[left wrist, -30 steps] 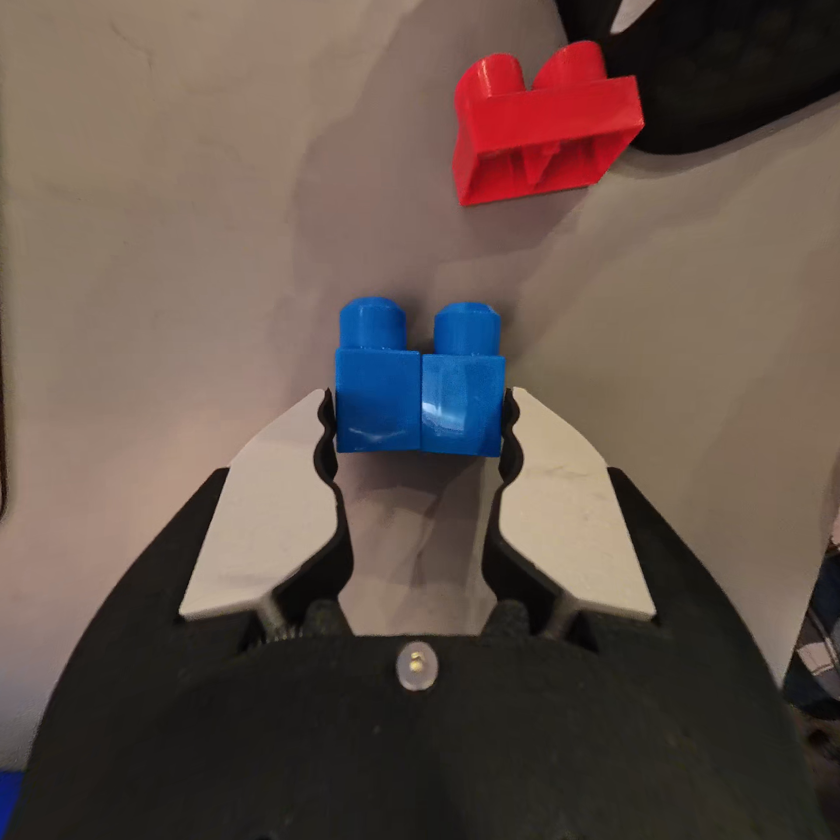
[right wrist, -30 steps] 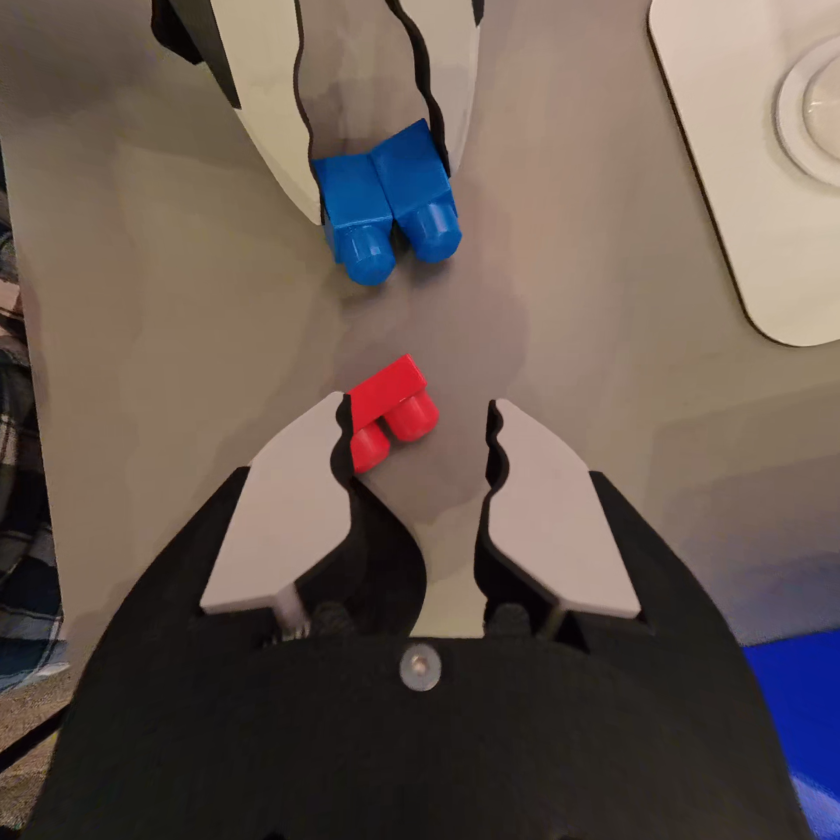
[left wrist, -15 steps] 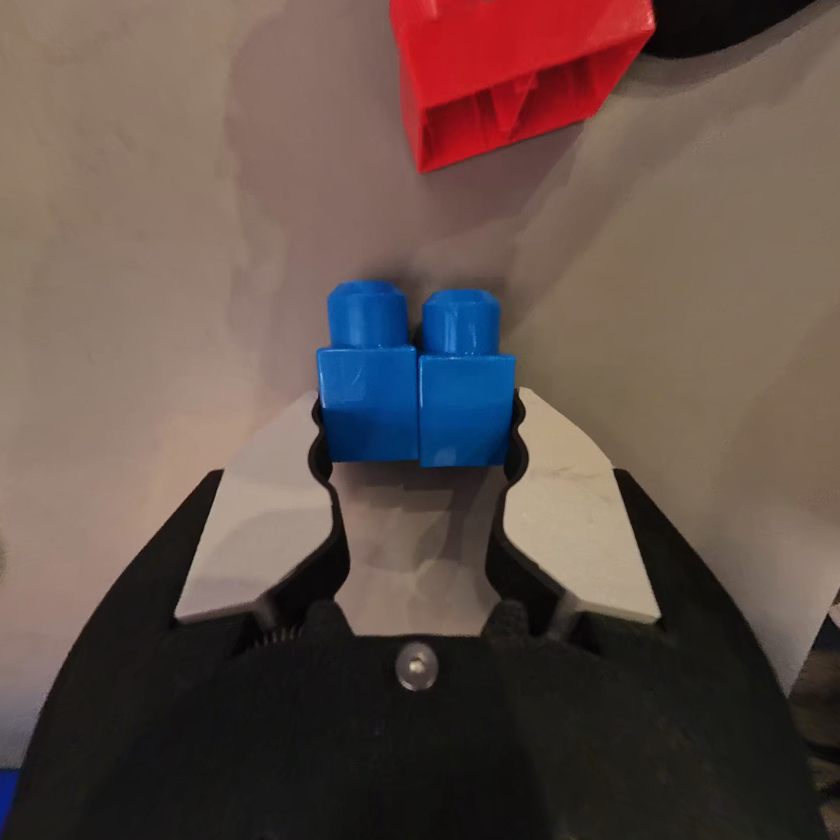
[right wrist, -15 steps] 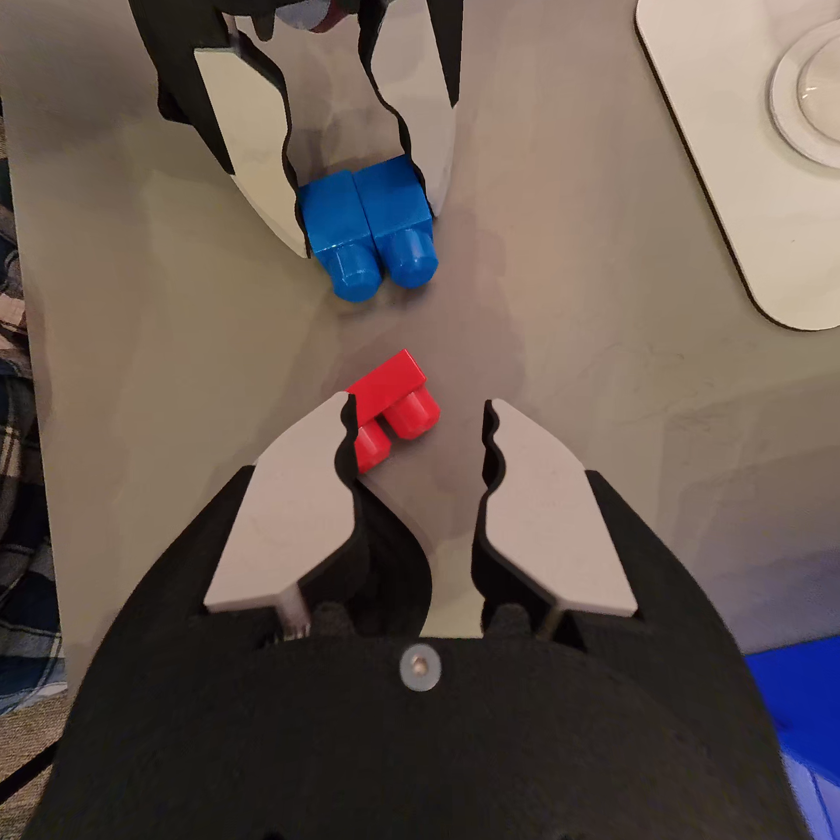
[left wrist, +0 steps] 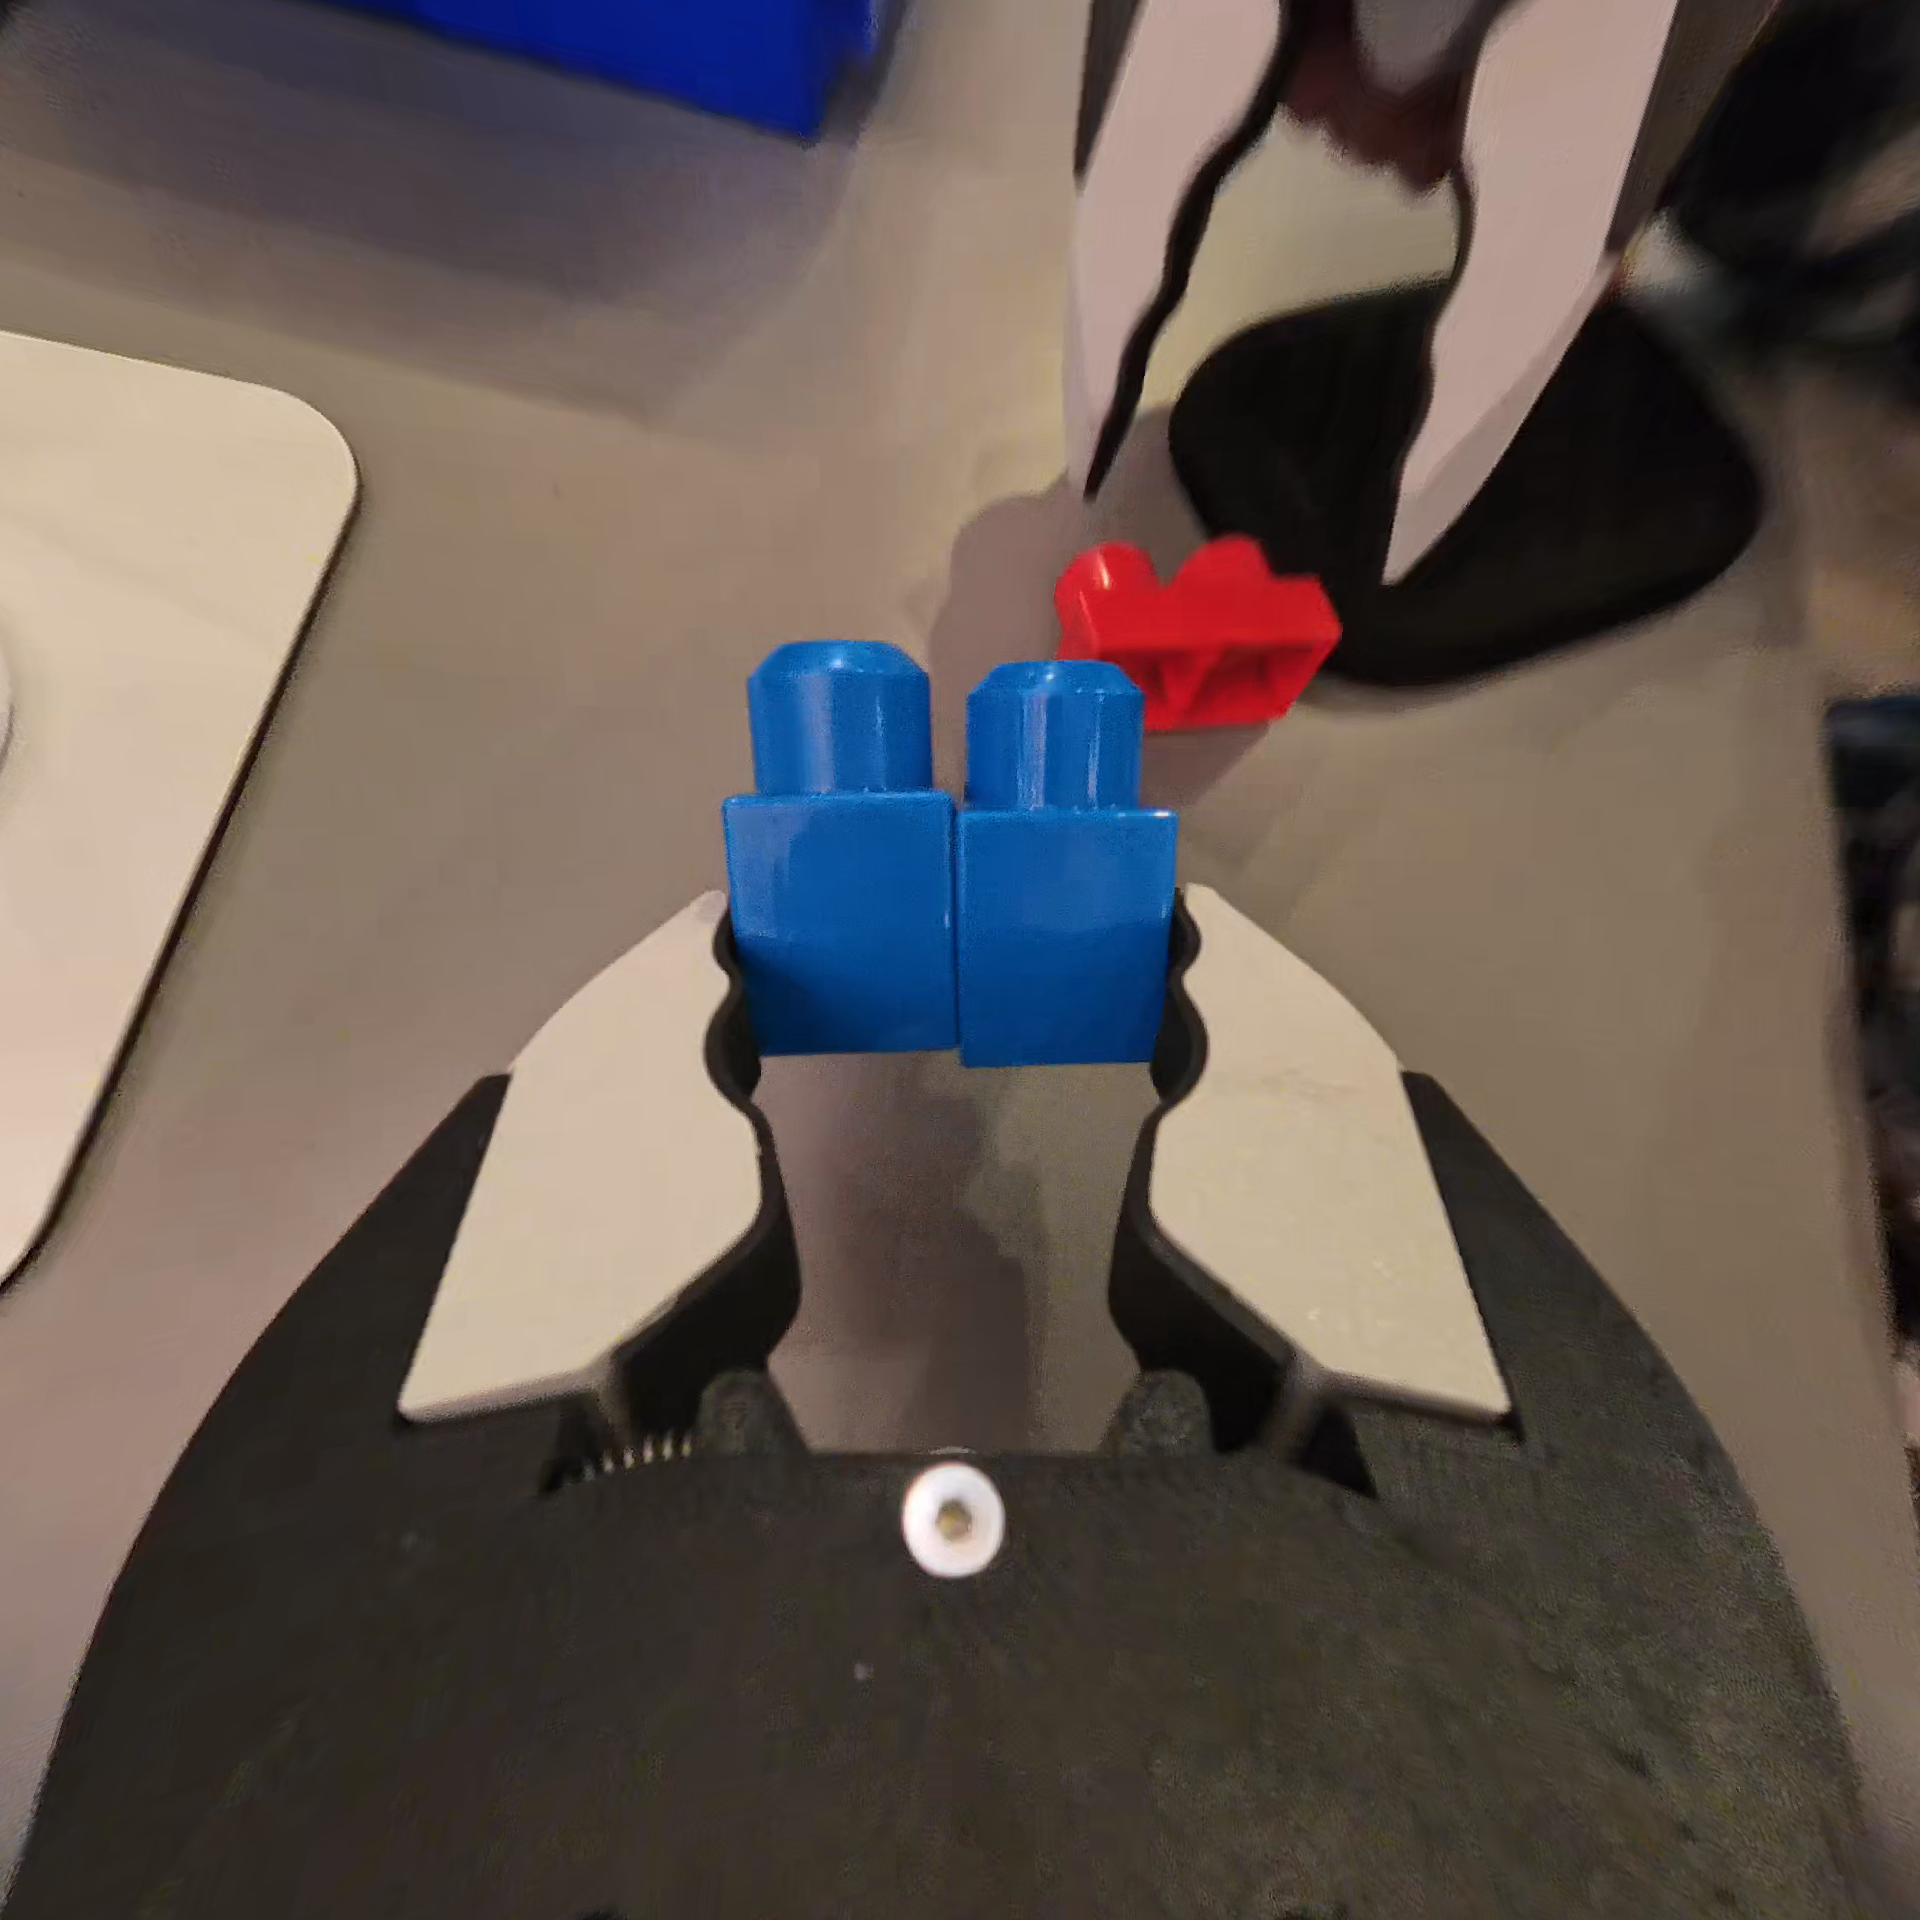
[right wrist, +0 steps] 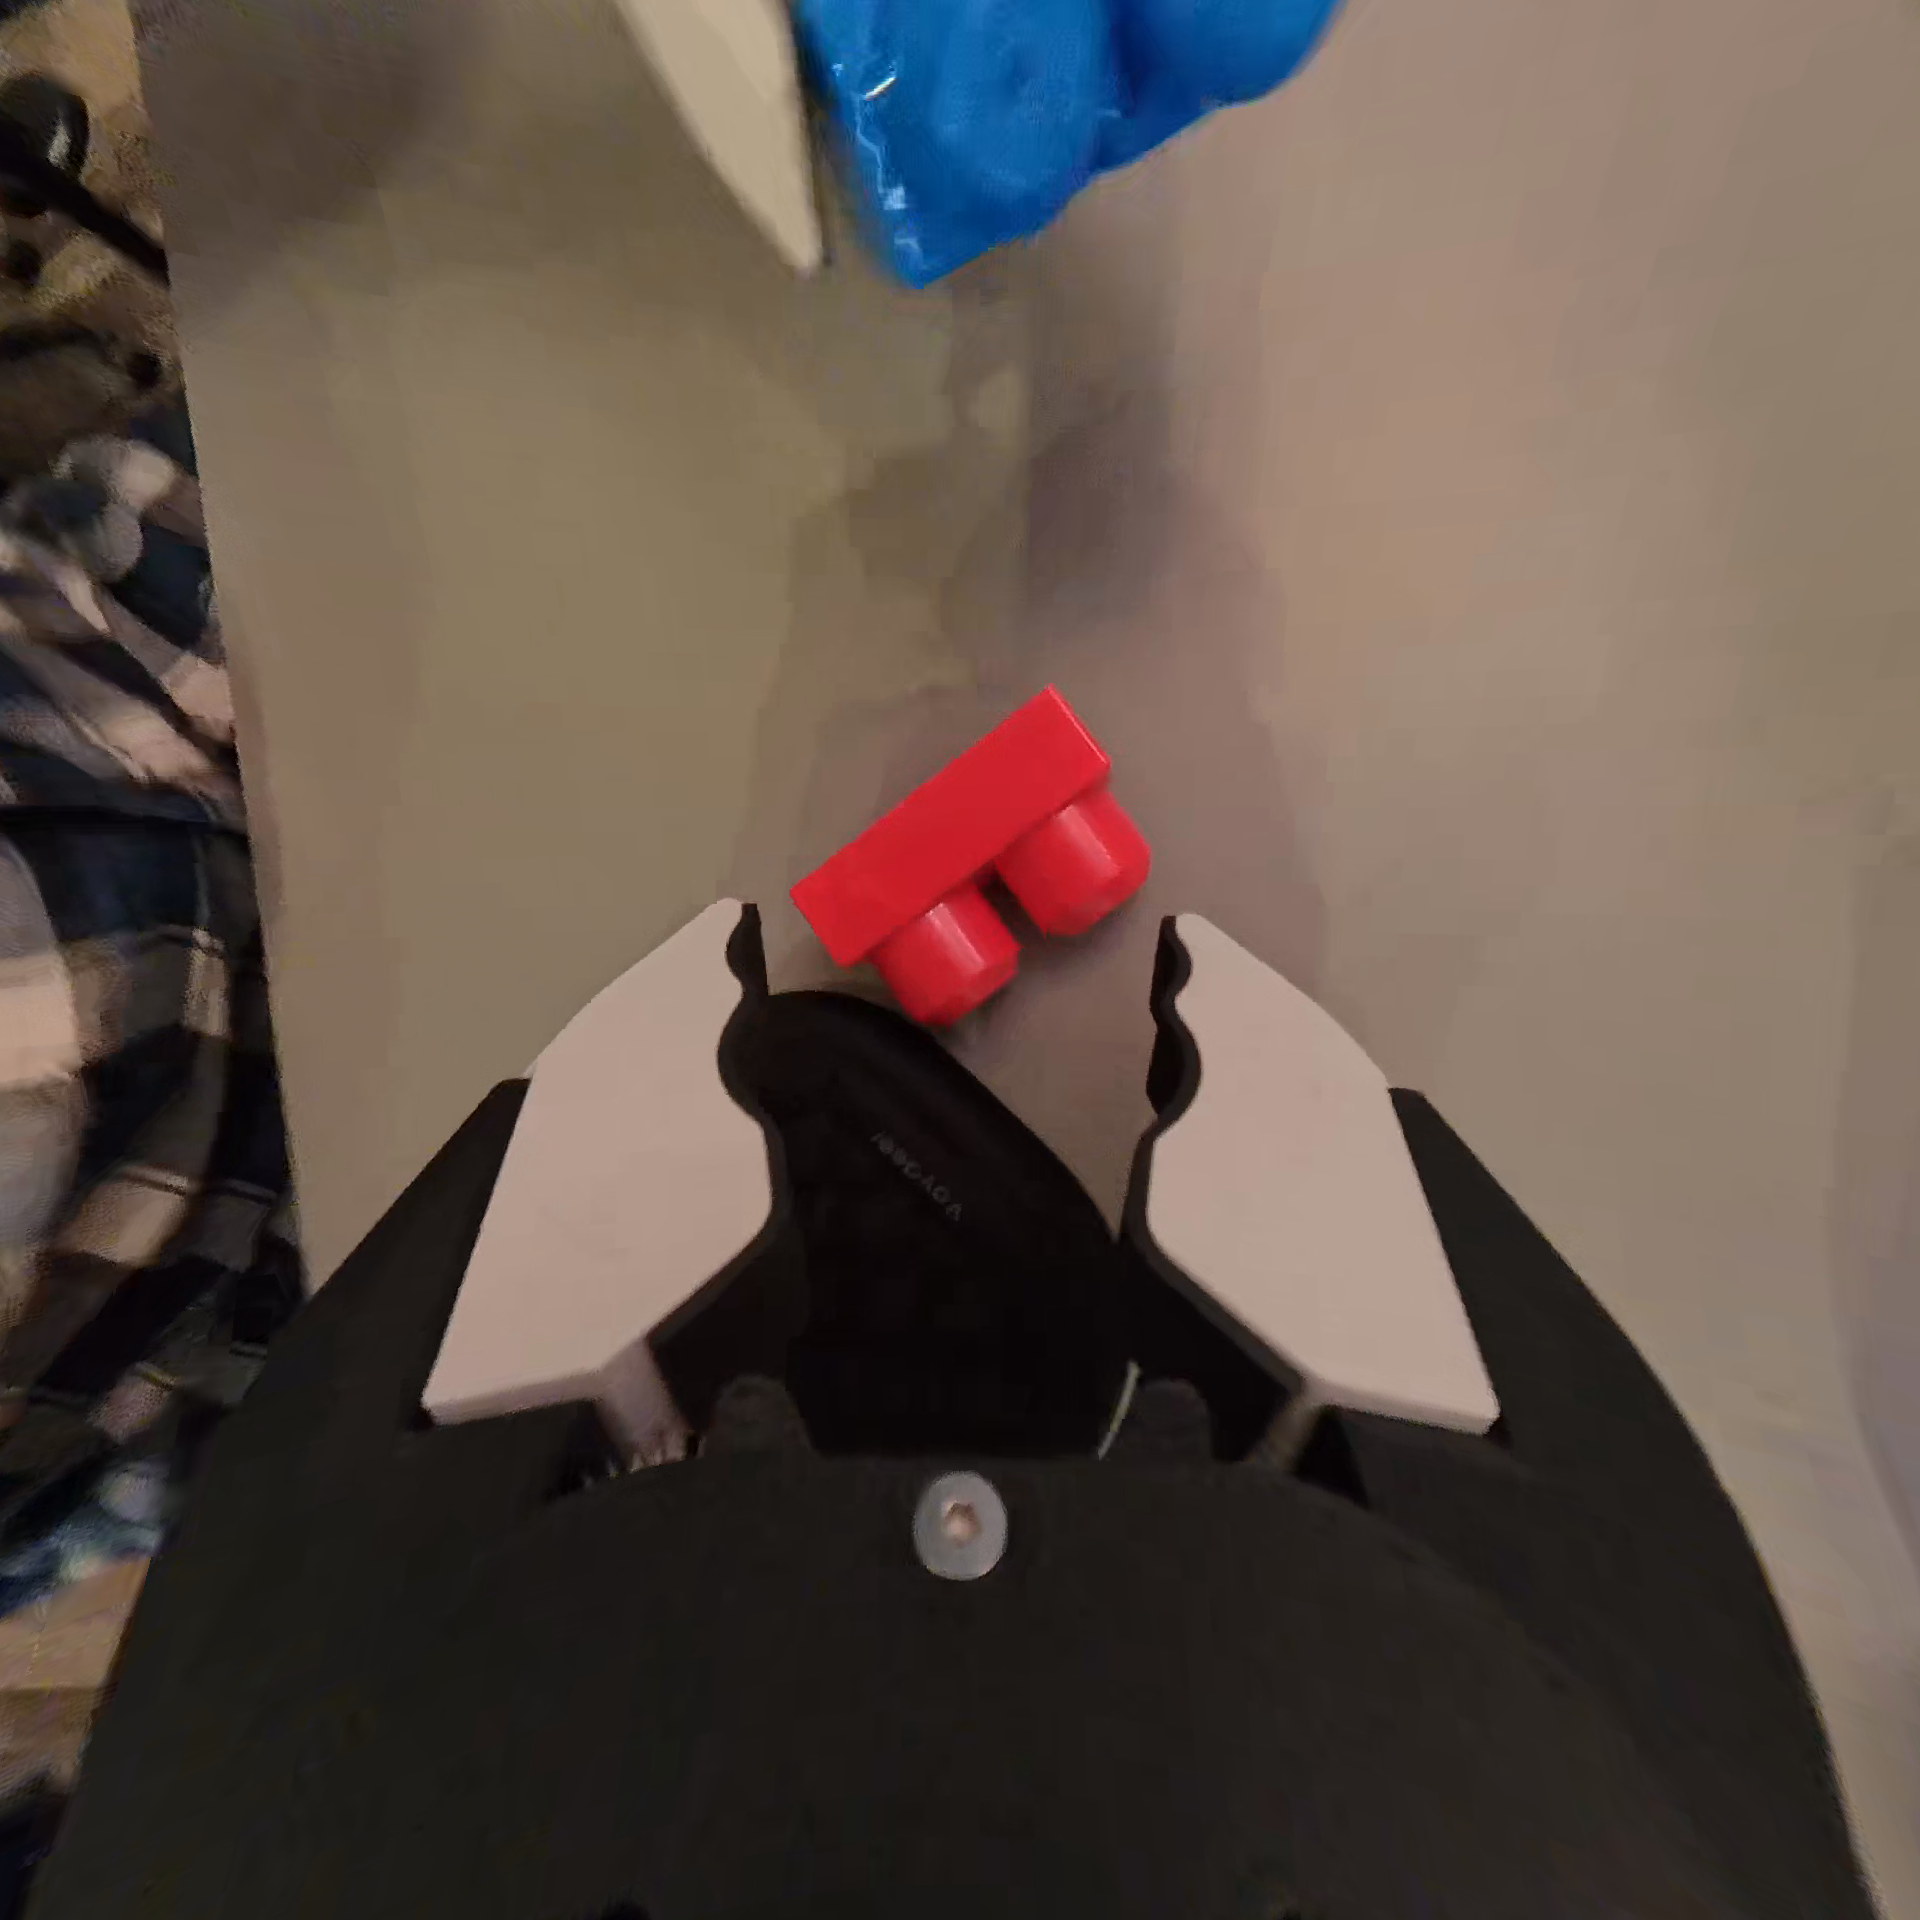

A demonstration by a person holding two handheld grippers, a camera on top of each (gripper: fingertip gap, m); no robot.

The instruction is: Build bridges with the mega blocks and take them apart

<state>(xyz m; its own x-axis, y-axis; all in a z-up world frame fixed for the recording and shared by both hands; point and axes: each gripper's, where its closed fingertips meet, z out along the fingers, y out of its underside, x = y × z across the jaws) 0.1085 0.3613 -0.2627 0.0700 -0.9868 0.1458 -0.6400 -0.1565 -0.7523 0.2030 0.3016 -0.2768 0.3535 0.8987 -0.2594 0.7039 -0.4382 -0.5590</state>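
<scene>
My left gripper [left wrist: 951,909] is shut on two blue blocks [left wrist: 842,914] that stand side by side, studs pointing away from me. Both pads press on their outer sides, and the pair is held above the grey table [left wrist: 520,727]. The blue blocks also show blurred at the top of the right wrist view [right wrist: 987,104]. A red two-stud block [right wrist: 956,821] lies on its side on the table just beyond my right gripper [right wrist: 956,920], which is open and empty. In the left wrist view the red block [left wrist: 1195,634] lies below the right gripper's spread fingers [left wrist: 1112,312].
A white rounded board [left wrist: 135,675] lies at the left. A blue bin [left wrist: 623,52] stands at the far edge. A black object [left wrist: 1455,468] lies behind the red block, and shows between my right fingers [right wrist: 914,1195]. Plaid cloth [right wrist: 94,831] lies beyond the table edge. Left tips to right tips: about 12 cm.
My left gripper has lifted and tilted with the two blue blocks still in it. My right gripper has opened wider and drawn back, so its left finger no longer covers the red block.
</scene>
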